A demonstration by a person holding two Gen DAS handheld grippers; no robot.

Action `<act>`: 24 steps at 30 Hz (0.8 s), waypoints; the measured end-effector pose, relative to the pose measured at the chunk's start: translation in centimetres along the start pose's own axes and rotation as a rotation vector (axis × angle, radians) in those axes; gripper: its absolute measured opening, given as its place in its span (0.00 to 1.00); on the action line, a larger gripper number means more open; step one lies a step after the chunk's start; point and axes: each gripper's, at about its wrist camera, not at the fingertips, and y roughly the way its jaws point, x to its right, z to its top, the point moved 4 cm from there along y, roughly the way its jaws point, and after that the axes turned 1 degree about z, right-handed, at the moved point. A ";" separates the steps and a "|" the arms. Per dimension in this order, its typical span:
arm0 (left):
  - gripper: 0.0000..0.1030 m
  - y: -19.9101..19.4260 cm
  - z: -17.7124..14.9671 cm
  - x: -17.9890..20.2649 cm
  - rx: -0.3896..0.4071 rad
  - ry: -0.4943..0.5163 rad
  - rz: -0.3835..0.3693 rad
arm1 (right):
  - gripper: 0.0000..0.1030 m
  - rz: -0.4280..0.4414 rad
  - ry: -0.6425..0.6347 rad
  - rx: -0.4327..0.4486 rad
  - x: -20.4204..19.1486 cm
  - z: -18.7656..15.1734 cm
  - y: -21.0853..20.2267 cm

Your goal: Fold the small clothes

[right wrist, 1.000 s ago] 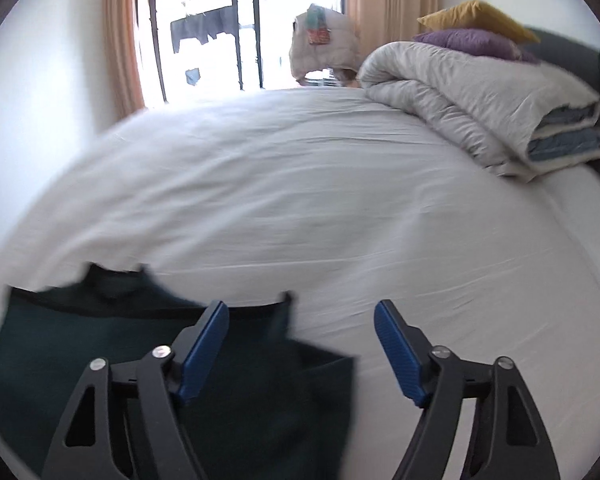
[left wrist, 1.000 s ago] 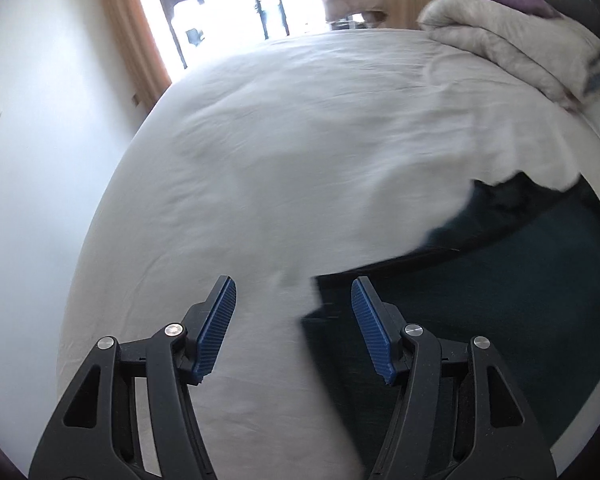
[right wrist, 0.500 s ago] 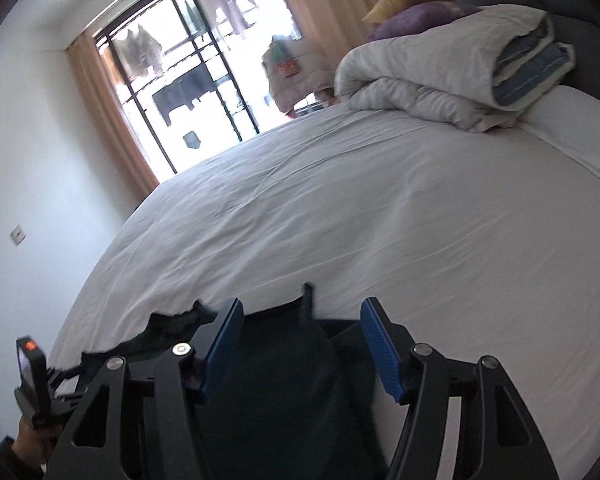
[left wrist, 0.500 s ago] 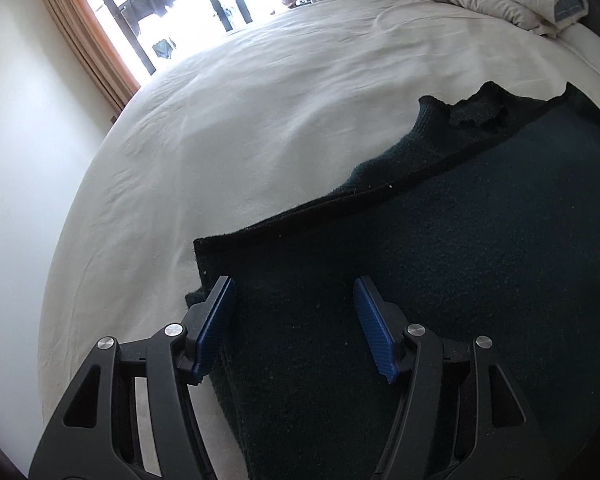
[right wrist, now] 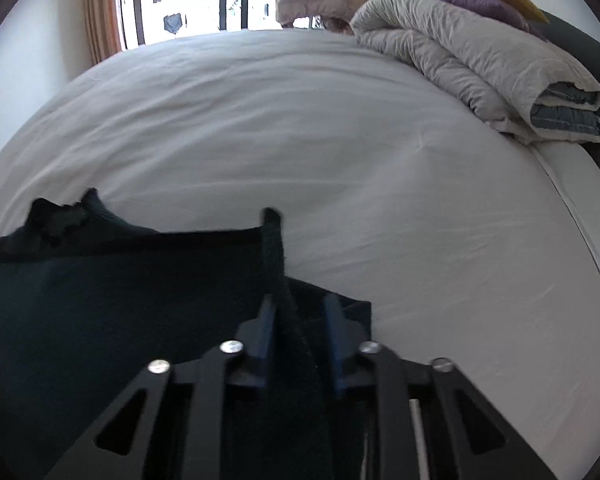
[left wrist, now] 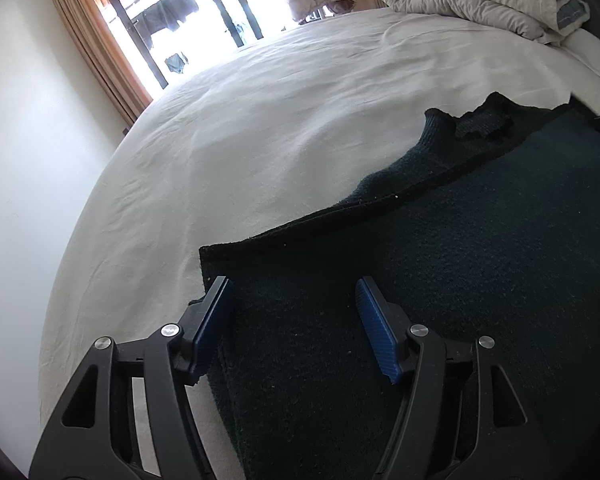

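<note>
A dark green knit sweater [left wrist: 460, 272] lies flat on the white bed [left wrist: 280, 120], its collar toward the far side. My left gripper [left wrist: 292, 312] is open, its blue fingers straddling the sweater's near left corner just above the fabric. In the right wrist view the sweater [right wrist: 100, 288] fills the lower left. My right gripper [right wrist: 298, 320] is shut on a raised fold of the sweater's right edge, which stands up between the jaws.
A folded grey duvet [right wrist: 480, 64] with purple and yellow pillows [right wrist: 476, 0] lies at the head of the bed on the right. A window with curtains [left wrist: 100, 40] is beyond the far edge. A white wall [left wrist: 20, 160] is on the left.
My right gripper has closed on the sweater's right edge; it was open before. My left gripper moved over the sweater's left corner and stays open.
</note>
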 end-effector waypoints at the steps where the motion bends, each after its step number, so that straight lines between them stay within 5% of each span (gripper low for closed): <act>1: 0.62 0.0 0.1 0.0 0.003 -0.001 0.002 | 0.09 0.018 0.044 0.003 0.8 -0.1 0.4; 13: 0.62 0.1 0.9 0.1 0.041 0.007 0.034 | 0.05 -0.027 0.168 0.073 3.6 -2.3 -0.2; 16: 0.67 0.8 0.7 0.1 0.032 -0.001 0.035 | 0.16 -0.022 0.178 0.059 4.2 -2.2 0.6; 19: 0.68 0.5 0.7 -0.4 0.034 -0.021 0.035 | 0.50 -0.018 0.220 0.056 5.5 -1.9 0.4; 23: 0.68 -2.4 0.8 -2.1 0.076 -0.068 0.095 | 0.46 -0.089 0.280 0.135 6.7 -2.6 -4.0; 24: 0.68 -3.5 0.8 -2.3 0.100 -0.087 0.093 | 0.45 -0.047 0.272 0.164 6.1 -2.9 -5.2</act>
